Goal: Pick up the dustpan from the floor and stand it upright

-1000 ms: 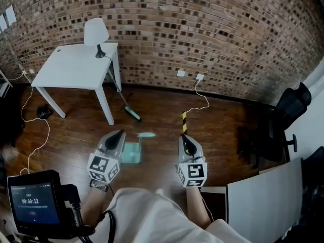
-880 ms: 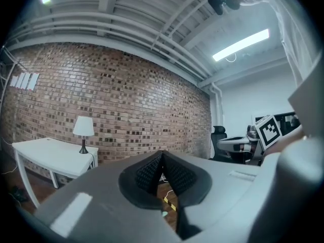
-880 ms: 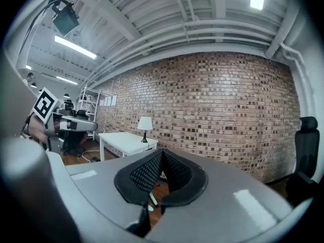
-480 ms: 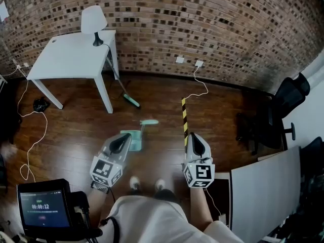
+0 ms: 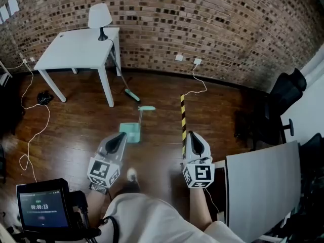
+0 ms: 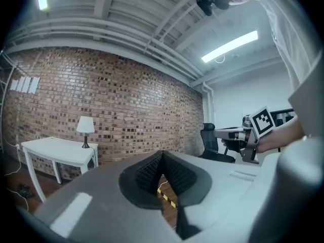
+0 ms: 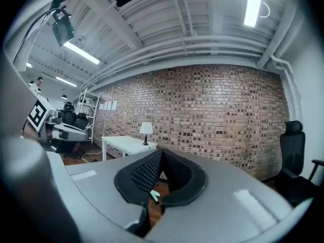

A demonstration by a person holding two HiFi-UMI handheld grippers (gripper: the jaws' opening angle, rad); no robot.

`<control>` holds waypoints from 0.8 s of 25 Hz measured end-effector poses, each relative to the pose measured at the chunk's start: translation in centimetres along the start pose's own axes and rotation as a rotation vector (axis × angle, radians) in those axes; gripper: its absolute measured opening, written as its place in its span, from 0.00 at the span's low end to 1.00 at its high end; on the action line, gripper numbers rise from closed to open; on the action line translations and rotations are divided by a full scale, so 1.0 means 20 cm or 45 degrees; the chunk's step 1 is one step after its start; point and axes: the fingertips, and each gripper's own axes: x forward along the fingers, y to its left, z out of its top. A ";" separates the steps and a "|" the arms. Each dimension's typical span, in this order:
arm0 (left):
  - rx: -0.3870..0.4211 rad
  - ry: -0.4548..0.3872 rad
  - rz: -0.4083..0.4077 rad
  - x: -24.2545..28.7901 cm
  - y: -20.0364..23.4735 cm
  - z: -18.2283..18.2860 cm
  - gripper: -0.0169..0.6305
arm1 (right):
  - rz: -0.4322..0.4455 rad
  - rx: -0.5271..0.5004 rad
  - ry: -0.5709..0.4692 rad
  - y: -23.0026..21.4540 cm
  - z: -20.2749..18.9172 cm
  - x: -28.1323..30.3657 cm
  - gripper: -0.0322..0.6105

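The mint-green dustpan [image 5: 130, 132] lies flat on the wooden floor, its long handle [image 5: 140, 116] pointing toward the brick wall. In the head view my left gripper [image 5: 120, 136] hovers level, its tip just left of the pan and above it, jaws shut with nothing between them [image 6: 162, 156]. My right gripper [image 5: 194, 137] is further right, over the striped tape, also shut and empty [image 7: 162, 152]. A sliver of mint green [image 7: 153, 194] shows through the gap under its pads.
A broom [image 5: 130, 94] leans against the white table [image 5: 76, 49], which carries a lamp [image 5: 99, 16]. Yellow-black tape [image 5: 183, 120] runs along the floor. A black office chair [image 5: 283, 97] and a white panel [image 5: 258, 186] stand at right. Cables [image 5: 35, 135] trail at left.
The person has stepped across the floor and both grippers travelled along, still shut. The dustpan now sits higher in the head view, and one shoe shows below the grippers.
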 end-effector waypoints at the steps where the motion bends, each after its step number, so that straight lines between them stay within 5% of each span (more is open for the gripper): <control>1: 0.013 -0.002 0.010 -0.05 -0.06 0.00 0.02 | 0.009 -0.006 -0.001 0.01 0.01 -0.08 0.07; 11: 0.043 -0.003 0.090 -0.67 -0.83 -0.10 0.02 | 0.049 0.048 0.018 0.03 -0.15 -1.02 0.07; 20: 0.054 0.003 0.103 -0.99 -0.98 -0.04 0.02 | 0.011 0.120 0.029 0.11 -0.13 -1.40 0.07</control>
